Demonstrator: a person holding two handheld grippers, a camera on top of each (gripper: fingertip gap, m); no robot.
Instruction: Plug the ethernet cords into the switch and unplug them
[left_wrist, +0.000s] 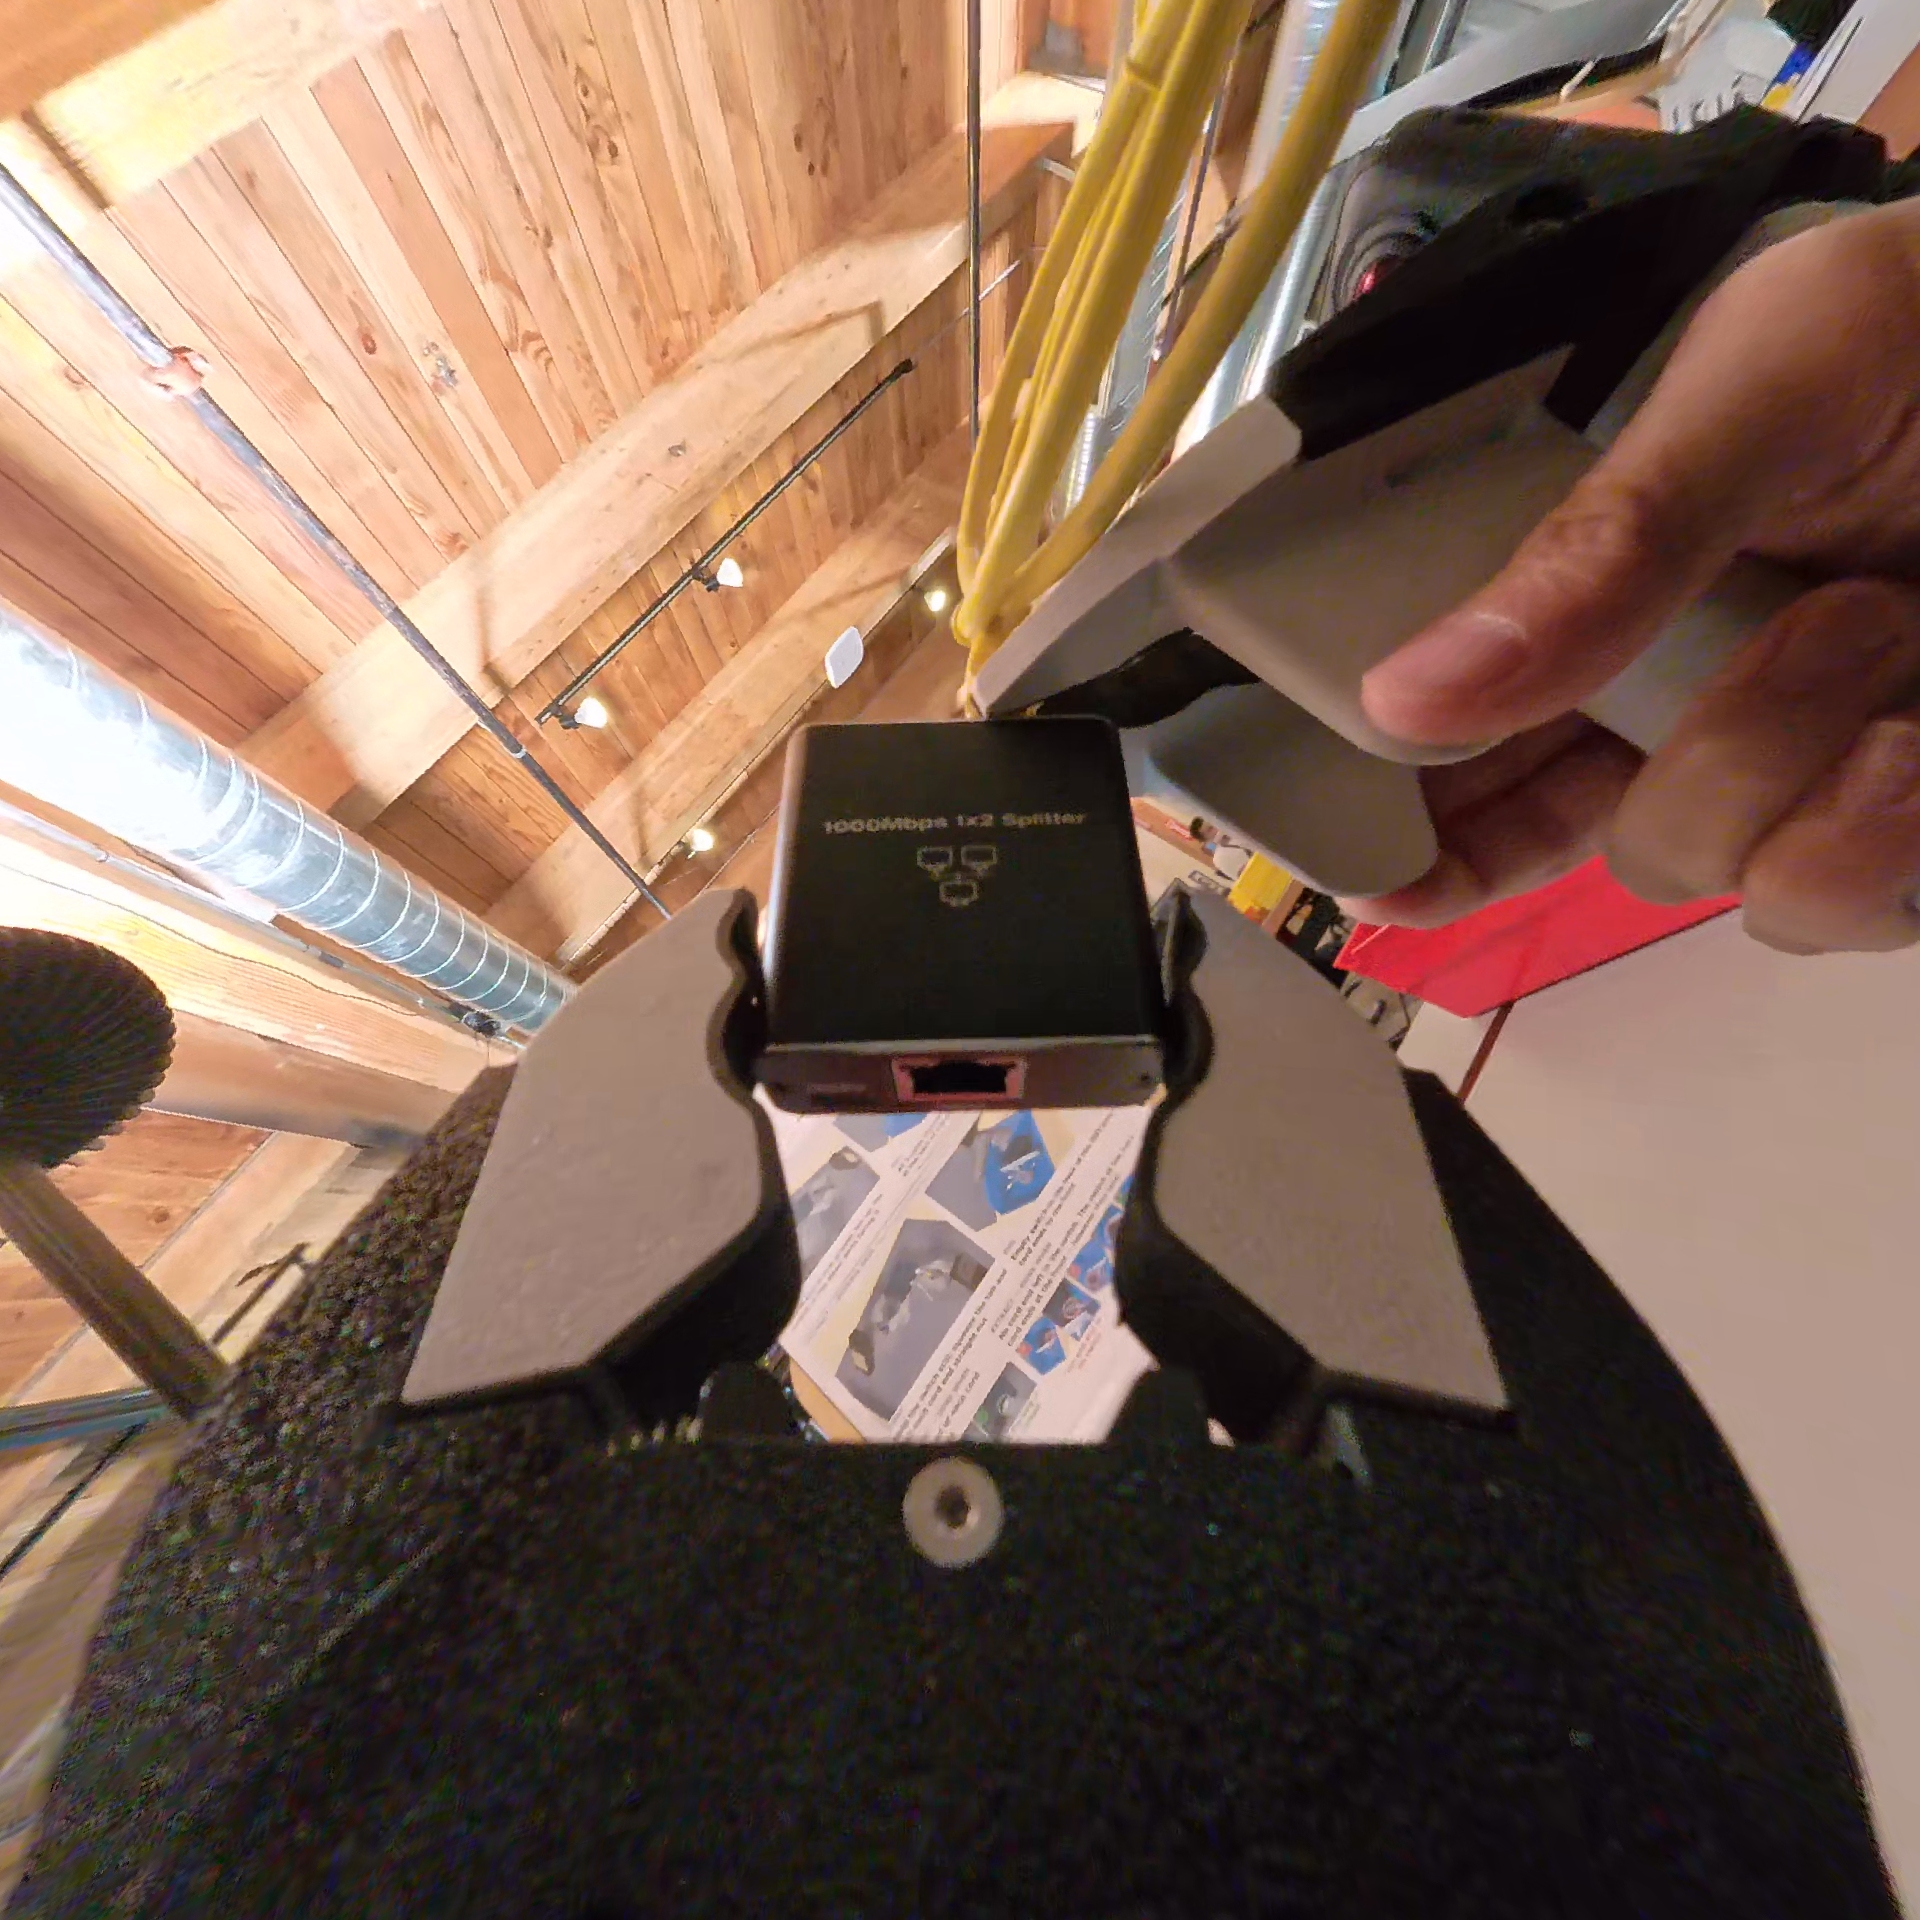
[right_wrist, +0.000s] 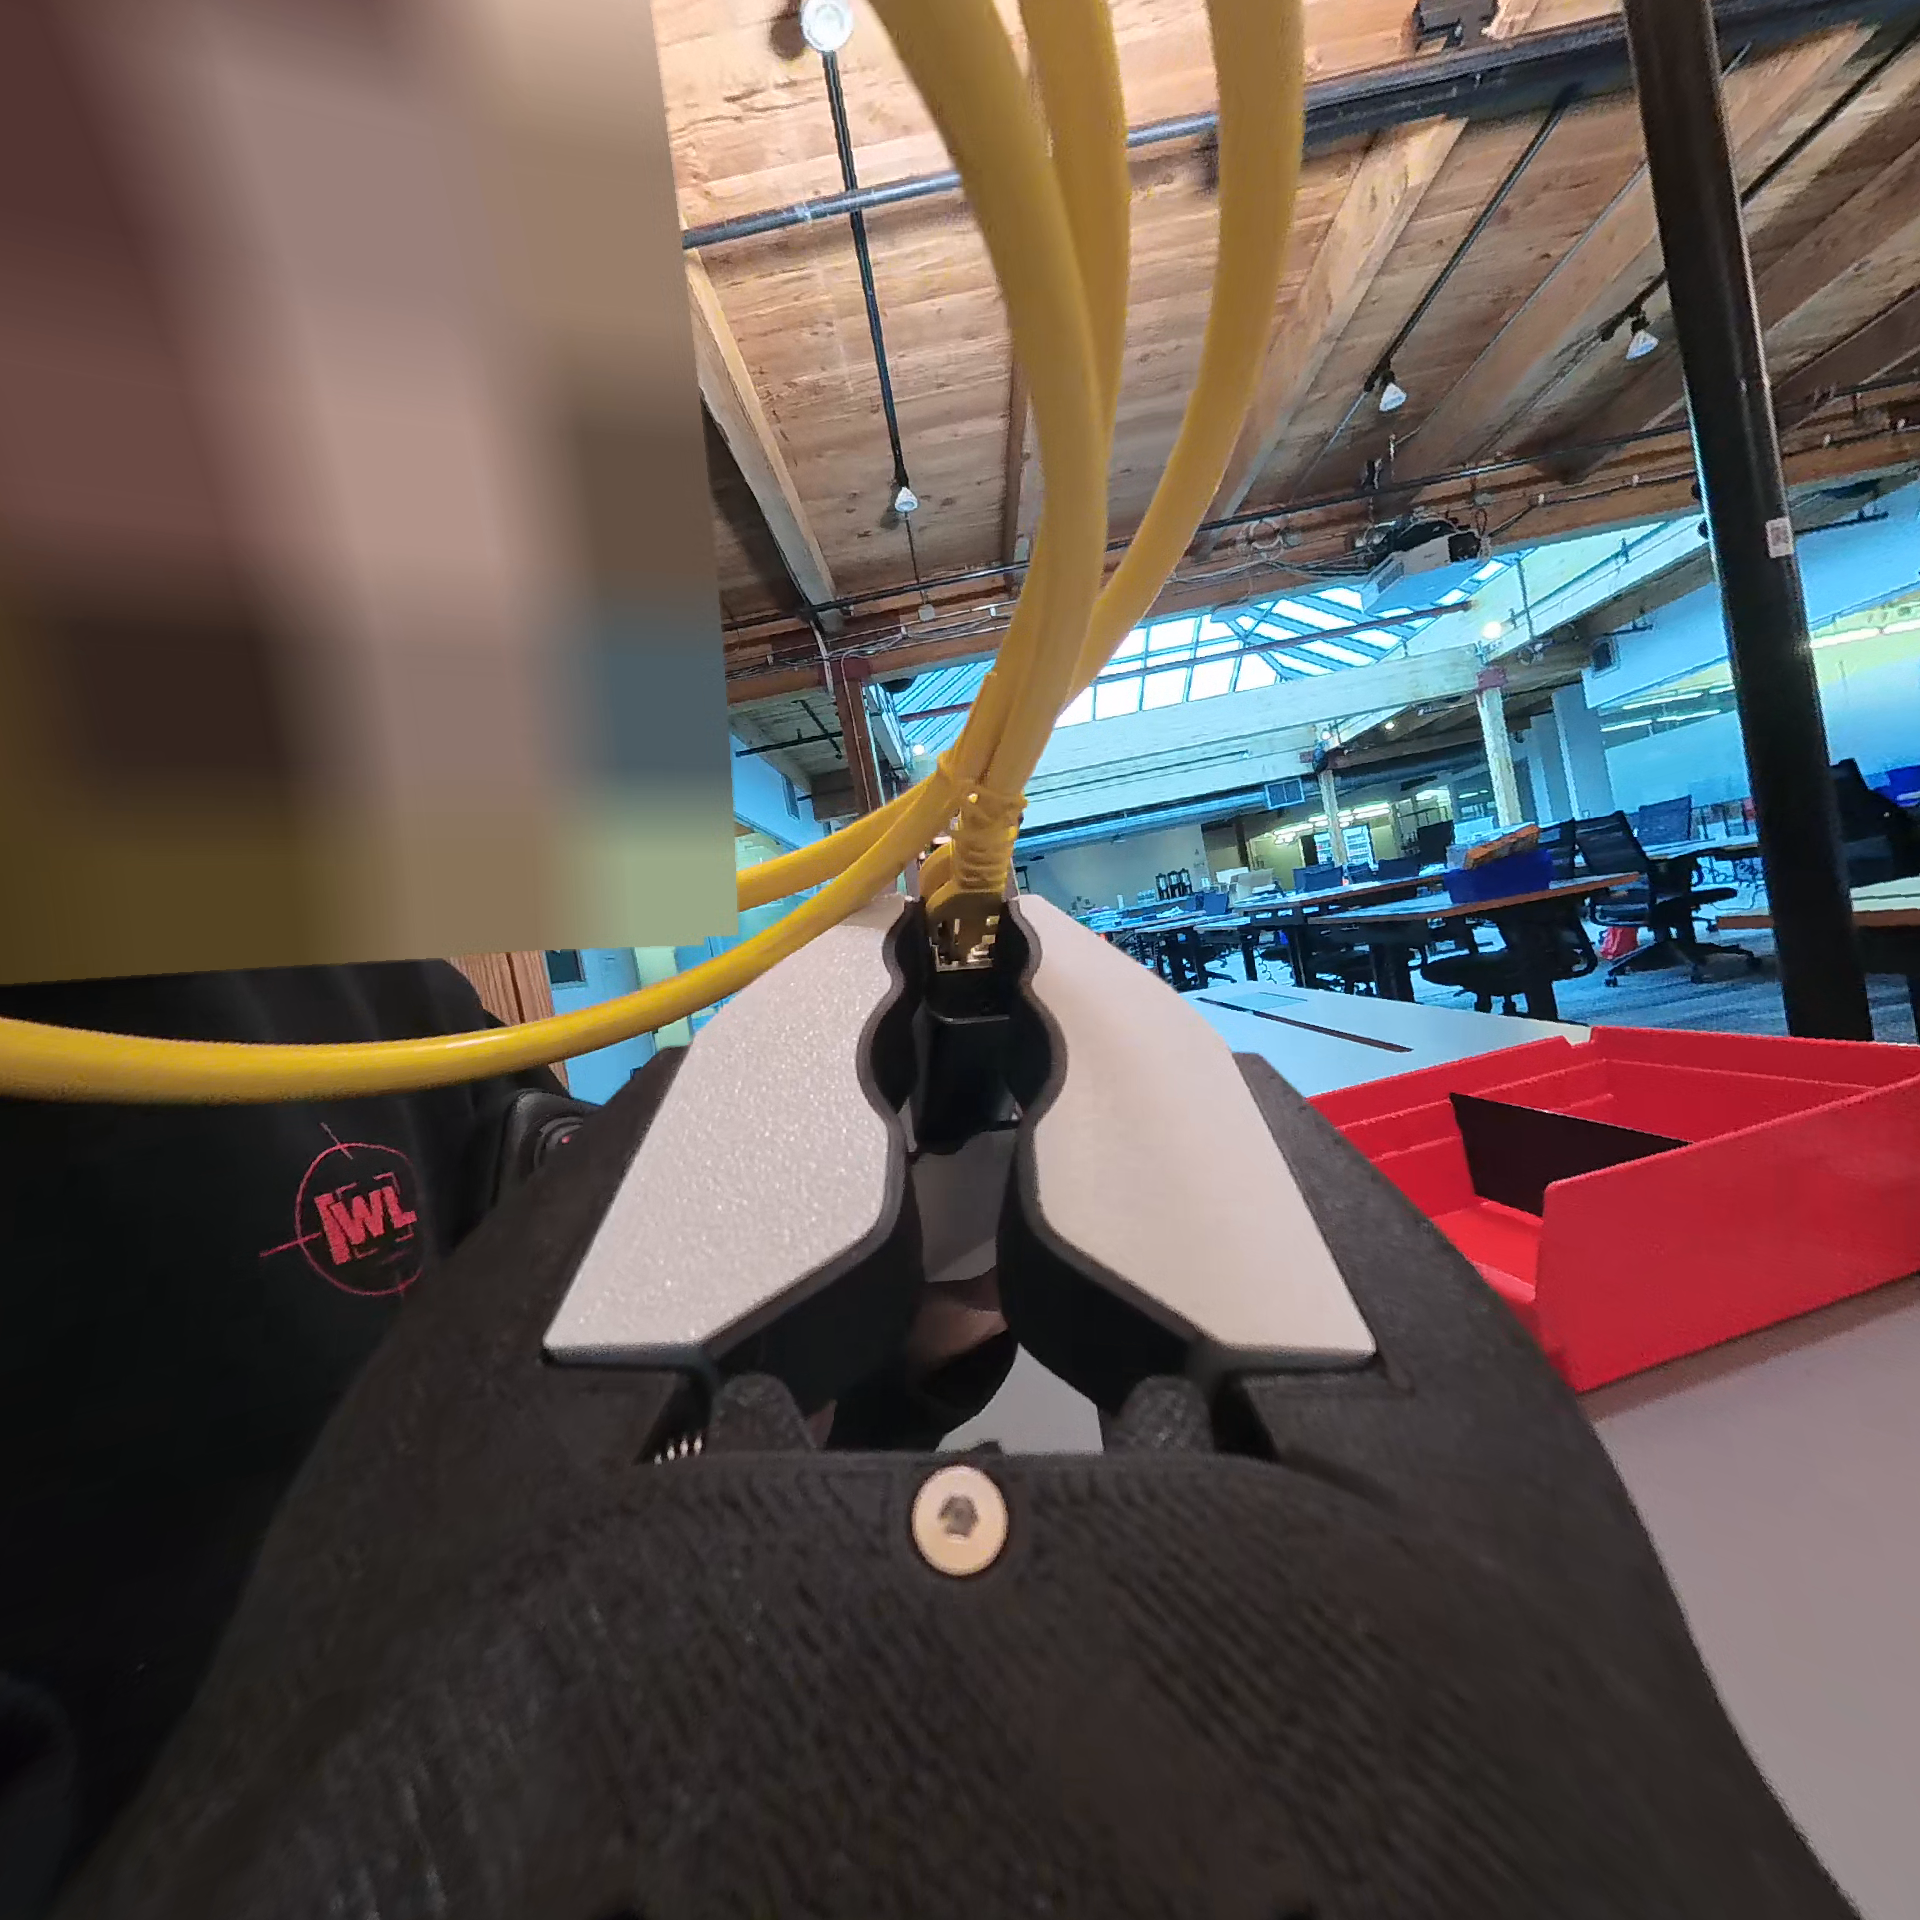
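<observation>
My left gripper (left_wrist: 961, 935) is shut on the black switch (left_wrist: 956, 894), a small box gripped by its two sides and held up in the air. An empty port (left_wrist: 958, 1078) on its near end faces the camera. The yellow ethernet cords (left_wrist: 1049, 343) rise from its far end. My right gripper (left_wrist: 1091, 696), held by a hand (left_wrist: 1714, 623), sits at that far end. In the right wrist view my right gripper (right_wrist: 961, 951) is shut on a yellow cord plug (right_wrist: 966, 925) at the switch's (right_wrist: 961, 1081) end. The cords (right_wrist: 1070, 416) loop upward and off to the left.
A red bin (right_wrist: 1662, 1174) stands on the grey table (right_wrist: 1766, 1507) at right; it also shows in the left wrist view (left_wrist: 1507, 945). A printed sheet (left_wrist: 935, 1268) lies below the switch. A person in a black top (right_wrist: 208, 1299) is close on the left. A black pole (right_wrist: 1725, 520) stands behind. Less than 4 cm separates the two grippers' tips.
</observation>
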